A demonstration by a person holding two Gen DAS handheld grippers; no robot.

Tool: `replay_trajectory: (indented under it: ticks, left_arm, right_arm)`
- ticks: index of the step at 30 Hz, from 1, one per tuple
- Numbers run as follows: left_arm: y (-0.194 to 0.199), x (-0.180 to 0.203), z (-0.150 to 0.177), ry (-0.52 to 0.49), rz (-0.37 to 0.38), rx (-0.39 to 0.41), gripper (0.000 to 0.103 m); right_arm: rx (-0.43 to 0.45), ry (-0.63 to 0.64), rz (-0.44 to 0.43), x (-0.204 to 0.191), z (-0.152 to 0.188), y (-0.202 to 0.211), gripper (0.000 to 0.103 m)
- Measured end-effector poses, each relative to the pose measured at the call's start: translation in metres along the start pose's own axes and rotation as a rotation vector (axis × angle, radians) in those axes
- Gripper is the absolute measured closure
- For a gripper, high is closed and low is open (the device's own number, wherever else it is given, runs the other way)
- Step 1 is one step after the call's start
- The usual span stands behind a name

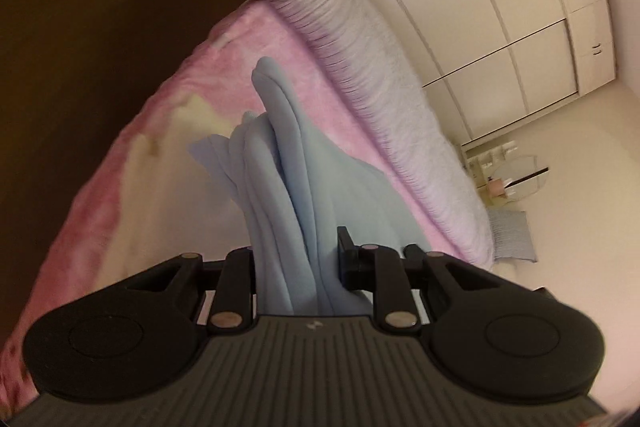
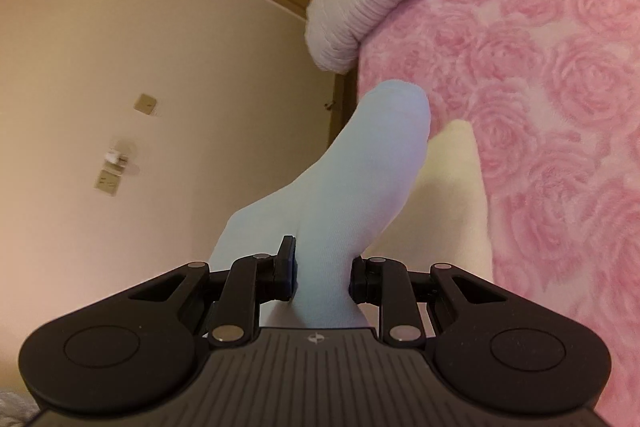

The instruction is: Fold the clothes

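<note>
- L gripper [image 1: 298, 267]: jaws closed in on a bunched, multi-layer wad of light-blue garment [image 1: 280, 163]; cloth fills the gap and runs fwd from the tips in long folds, ahead of the tool over the pink rose blanket [image 1: 132, 195].
- R gripper [image 2: 322, 275]: jaws pinched on a smoother, narrower part of the same light-blue garment [image 2: 360, 179], prob. a sleeve or edge; it rises fwd from the tips to a rounded end, with the blanket [image 2: 560, 107] off to the tool's right.
- Garment looks held up between both tools, not lying flat; can't tell how much of it touches the bed.
- Risk 1: L grip holds a thick wad, so inner layers may slide out under a pull → fold goes uneven.
- Risk 2: R grip is on a thin bit; a sharp tug could slip it from the pads.
- Risk 3: bunched folds ahead of L tool may get trapped when laid down → creases baked into the fold.
- Risk 4: grey ribbed duvet [image 1: 360, 67] lies ahead-right of L tool; loose cloth could drag onto it.
- Frames are motion-blurred, so fast moves prob. add swing.
</note>
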State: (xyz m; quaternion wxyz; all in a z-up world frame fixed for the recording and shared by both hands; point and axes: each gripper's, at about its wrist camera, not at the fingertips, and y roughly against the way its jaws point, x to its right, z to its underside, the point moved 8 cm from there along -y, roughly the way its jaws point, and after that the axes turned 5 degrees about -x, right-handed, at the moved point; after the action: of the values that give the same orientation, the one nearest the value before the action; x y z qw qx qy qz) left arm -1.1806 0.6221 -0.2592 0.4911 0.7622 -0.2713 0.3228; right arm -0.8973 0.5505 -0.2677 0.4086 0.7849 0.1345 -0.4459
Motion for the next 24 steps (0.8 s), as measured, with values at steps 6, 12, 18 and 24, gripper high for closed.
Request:
replay_trajectory:
  ticks: [6, 12, 18, 24]
  left_arm:
    - [-0.038, -0.056, 0.015, -0.008, -0.033, -0.053, 0.081]
    - [-0.033, -0.058, 0.017, 0.04, -0.027, -0.066, 0.078]
    - [-0.01, -0.056, 0.028, 0.071, -0.038, -0.05, 0.083]
    - [-0.007, -0.056, 0.038, 0.026, -0.108, -0.016, 0.086]
  right_arm:
    - [-0.021, -0.067, 0.061, 0.038, 0.008, -0.067, 0.065]
    - [-0.017, -0.069, 0.17, 0.04, 0.006, -0.055, 0.039]
    - [-0.04, -0.003, 0.266, 0.033, 0.031, -0.036, 0.039]
    - [-0.055, 0.096, 0.357, 0.023, 0.04, -0.039, 0.062]
